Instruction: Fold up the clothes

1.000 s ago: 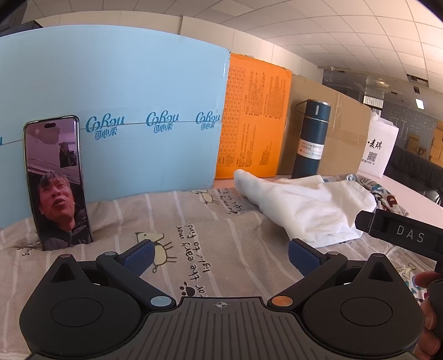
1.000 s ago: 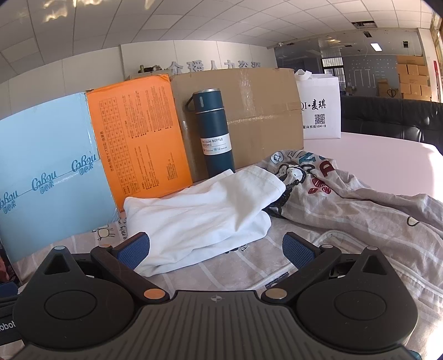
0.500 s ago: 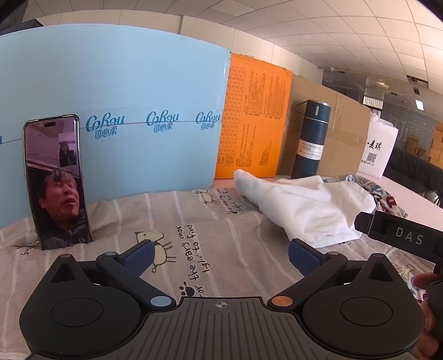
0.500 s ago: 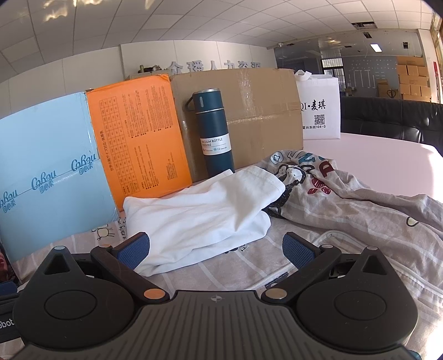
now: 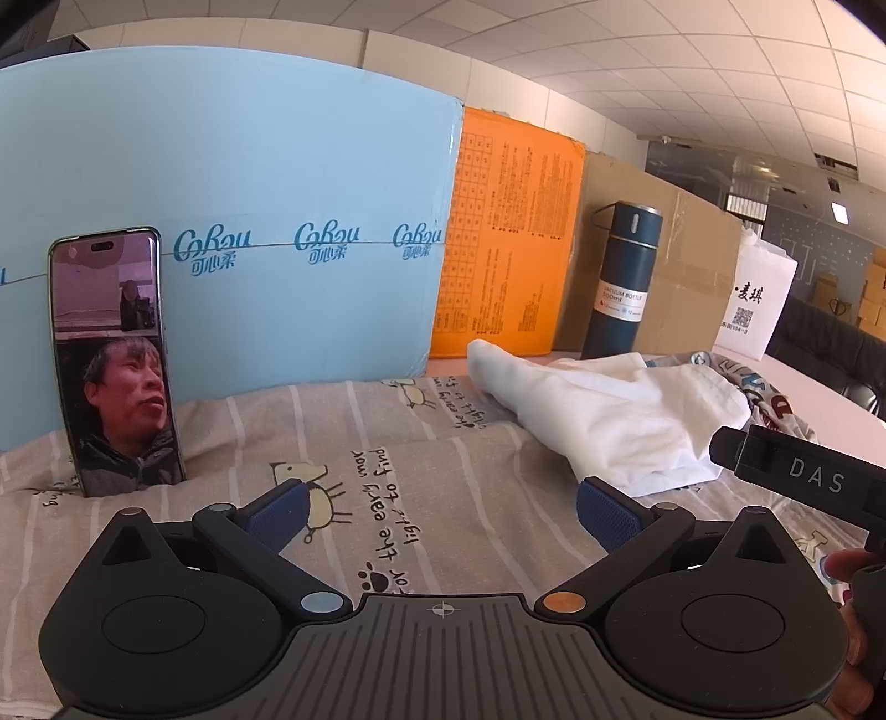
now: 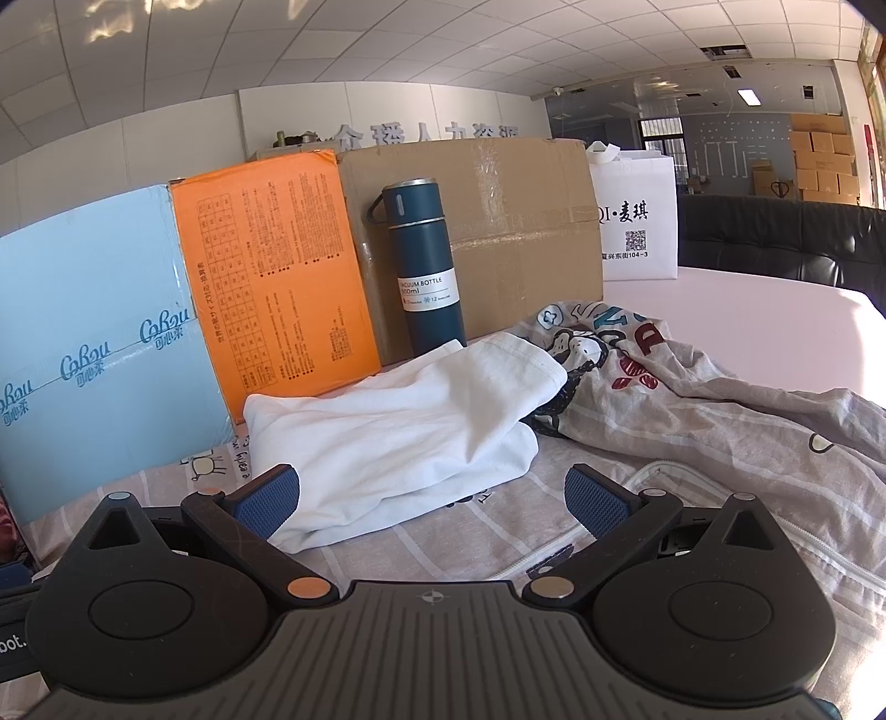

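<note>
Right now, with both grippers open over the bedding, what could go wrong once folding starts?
The phone stands propped upright on the striped sheet; tugging that fabric could topple it. The vacuum bottle stands just behind the white garment; lifting the garment may knock it over. The white garment overlaps the printed garment, so a grab might take both.

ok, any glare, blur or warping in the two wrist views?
Left wrist: sharp, strong fisheye bowing of the blue board, dark corner vignette. Right wrist: sharp too, window glare on the ceiling, pink table nearly washed out.
</note>
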A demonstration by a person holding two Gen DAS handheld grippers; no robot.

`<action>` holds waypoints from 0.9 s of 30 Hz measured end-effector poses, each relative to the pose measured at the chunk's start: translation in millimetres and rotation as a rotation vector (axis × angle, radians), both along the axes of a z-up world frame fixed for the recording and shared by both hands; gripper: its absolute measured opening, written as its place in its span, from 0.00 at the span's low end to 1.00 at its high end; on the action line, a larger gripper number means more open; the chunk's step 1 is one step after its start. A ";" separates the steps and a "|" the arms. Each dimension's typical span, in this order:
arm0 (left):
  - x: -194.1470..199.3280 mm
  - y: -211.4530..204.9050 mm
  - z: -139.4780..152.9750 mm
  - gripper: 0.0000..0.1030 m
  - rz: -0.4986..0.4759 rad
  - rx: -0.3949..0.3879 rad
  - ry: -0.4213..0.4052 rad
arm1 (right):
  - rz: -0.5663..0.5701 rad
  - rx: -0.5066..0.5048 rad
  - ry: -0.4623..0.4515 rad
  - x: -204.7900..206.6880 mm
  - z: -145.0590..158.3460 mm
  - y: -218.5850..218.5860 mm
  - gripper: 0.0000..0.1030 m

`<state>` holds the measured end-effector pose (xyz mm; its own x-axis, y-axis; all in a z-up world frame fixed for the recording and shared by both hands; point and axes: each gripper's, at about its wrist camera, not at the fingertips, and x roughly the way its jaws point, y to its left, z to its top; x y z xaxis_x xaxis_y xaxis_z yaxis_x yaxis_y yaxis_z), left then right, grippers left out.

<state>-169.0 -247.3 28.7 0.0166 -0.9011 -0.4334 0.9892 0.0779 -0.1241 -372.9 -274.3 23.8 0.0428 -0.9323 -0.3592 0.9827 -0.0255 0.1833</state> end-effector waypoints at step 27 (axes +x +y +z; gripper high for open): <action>0.2 1.8 0.2 1.00 0.002 -0.003 0.000 | -0.005 0.009 0.002 0.1 -1.6 -1.6 1.00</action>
